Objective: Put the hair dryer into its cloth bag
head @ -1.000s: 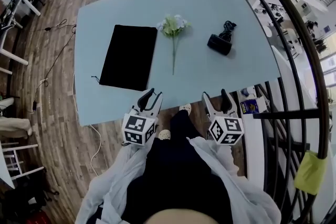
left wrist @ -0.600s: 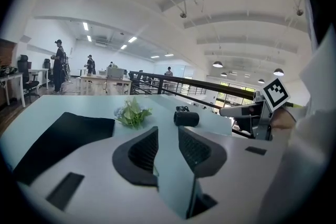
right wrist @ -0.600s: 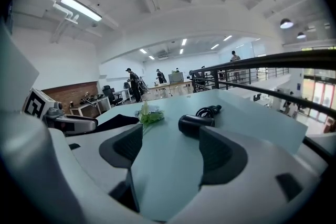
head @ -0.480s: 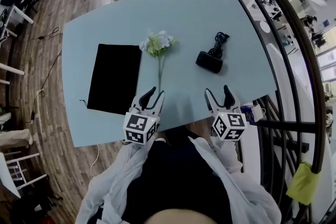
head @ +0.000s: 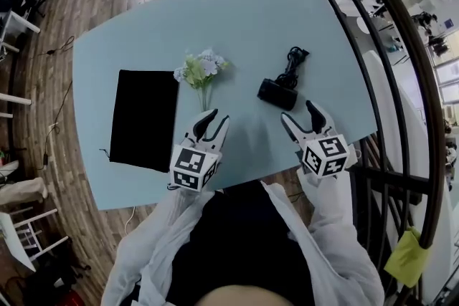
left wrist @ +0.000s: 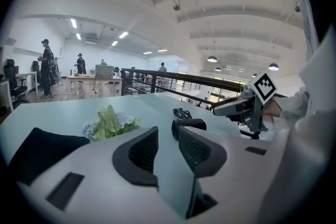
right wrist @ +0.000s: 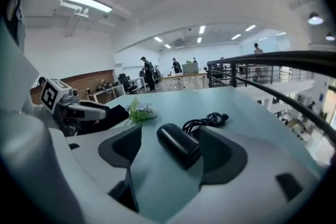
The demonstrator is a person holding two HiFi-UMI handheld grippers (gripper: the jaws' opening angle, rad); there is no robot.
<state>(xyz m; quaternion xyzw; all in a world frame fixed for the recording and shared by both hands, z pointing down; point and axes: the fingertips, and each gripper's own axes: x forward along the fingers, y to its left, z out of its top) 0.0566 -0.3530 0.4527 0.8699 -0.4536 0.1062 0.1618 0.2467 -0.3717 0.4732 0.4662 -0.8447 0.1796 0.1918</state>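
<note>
On the table (head: 287, 18), the hair dryer (head: 277, 93) lay just ahead of our right gripper (head: 300, 113), jaws apart like our left gripper (head: 215, 118), so we favoured clamping what seemed its barrel squarely.

Bright, even indoor light. The ceiling strip lights (right wrist: 89, 2) glare white in your right gripper view. Shadows on the tabletop (head: 287, 18) are faint and soft. Strong fisheye bend everywhere, and the railing (head: 432, 154) curves hard. Both gripper views have black vignetted corners. Your close jaws look slightly soft; the head view reads sharp.
</note>
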